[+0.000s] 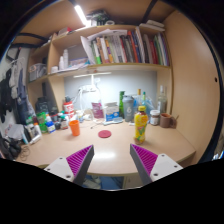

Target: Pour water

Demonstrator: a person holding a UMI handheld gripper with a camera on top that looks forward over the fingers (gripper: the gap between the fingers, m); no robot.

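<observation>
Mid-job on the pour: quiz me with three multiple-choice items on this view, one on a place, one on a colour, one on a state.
1. Where is the yellow bottle?
A. between the fingers
B. on the desk, beyond the fingers
C. on the bookshelf

2. What colour are the finger pads?
A. green
B. magenta
C. white

3. What state is the gripper in?
A. open, holding nothing
B. shut on the bottle
C. shut on a cup

Key: 1 B, it stands far ahead on the desk; 2 B, both inner faces show magenta; 3 A, bare desk shows between the fingers.

The hand-held gripper hovers level, its magenta-padded fingers spread apart, holding nothing.
</observation>
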